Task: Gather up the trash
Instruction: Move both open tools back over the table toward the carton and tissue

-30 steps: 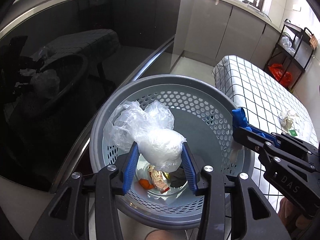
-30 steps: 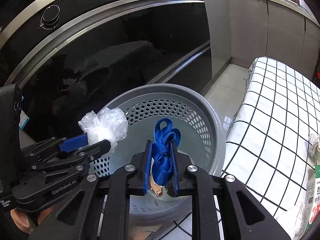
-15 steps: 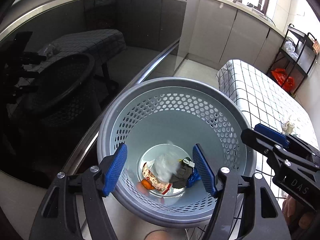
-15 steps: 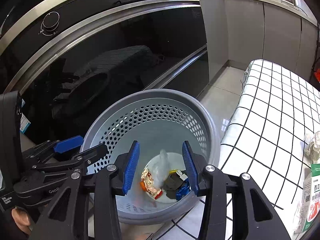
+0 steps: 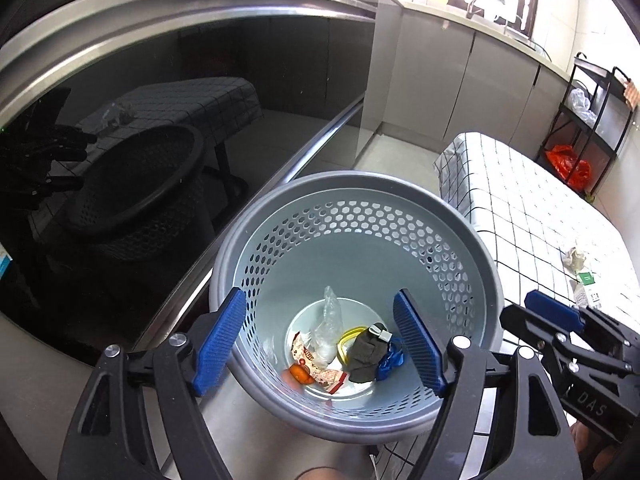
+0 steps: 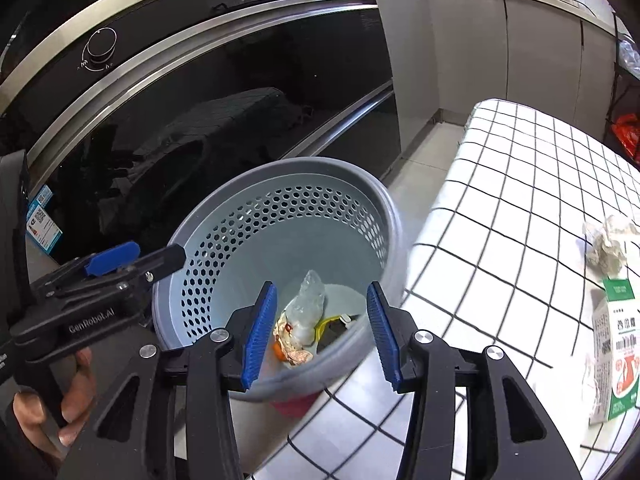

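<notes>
- Left wrist view: the left tool [image 5: 318, 344] is held spread wide and empty above the grey bin [image 5: 486, 256], which stands on the floor between the dark oven front [image 5: 168, 92] and the checked surface [image 5: 532, 216].
- At the bin's bottom lie a clear plastic bag [image 5: 329, 330], a snack wrapper [image 5: 316, 368], an orange scrap [image 5: 298, 374], a dark folded piece [image 5: 366, 354] and a blue strap [image 5: 391, 362].
- Right wrist view: the right tool [image 6: 322, 336] is likewise released, nothing between its pads, over the bin's near rim.
- The drop step is judged done for both tools.
- On the right of the surface a crumpled paper [image 6: 608, 246] and a carton [image 6: 616, 350] are left; the next move calls for swinging the right tool across to one of them and closing on it.
</notes>
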{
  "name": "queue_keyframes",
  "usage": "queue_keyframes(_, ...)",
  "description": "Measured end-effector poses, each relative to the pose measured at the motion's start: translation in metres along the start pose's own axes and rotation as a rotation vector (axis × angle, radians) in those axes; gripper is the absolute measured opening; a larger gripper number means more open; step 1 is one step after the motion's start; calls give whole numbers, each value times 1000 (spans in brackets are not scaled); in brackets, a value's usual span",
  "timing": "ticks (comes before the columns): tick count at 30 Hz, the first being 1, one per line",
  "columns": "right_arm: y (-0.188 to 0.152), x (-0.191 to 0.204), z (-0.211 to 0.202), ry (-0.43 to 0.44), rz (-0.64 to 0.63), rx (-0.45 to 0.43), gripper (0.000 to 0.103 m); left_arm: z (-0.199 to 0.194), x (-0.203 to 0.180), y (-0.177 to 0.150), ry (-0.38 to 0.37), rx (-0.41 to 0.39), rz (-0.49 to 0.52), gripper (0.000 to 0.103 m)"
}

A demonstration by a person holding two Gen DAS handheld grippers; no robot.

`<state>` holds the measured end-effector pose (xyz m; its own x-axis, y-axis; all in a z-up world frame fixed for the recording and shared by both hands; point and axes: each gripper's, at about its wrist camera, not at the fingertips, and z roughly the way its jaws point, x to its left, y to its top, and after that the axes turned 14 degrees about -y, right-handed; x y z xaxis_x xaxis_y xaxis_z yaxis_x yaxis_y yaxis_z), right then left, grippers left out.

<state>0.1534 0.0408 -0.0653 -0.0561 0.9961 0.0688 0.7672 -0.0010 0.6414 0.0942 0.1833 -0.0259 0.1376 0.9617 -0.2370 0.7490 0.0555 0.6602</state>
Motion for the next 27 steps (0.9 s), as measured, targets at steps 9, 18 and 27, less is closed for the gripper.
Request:
queue_keyframes(9,-33,-26,-42,-47,37,-22,58,-16,-24,-13,-46,-8,10,80)
queue_keyframes(18,-60,-71,-95,-114,81,-73,64,-32,-75,-34,-80,-51,74,87)
queue_keyframes(27,-80,-143,-132,-228,140,-104,67,-30,-130,-48,-130,-13,166,89)
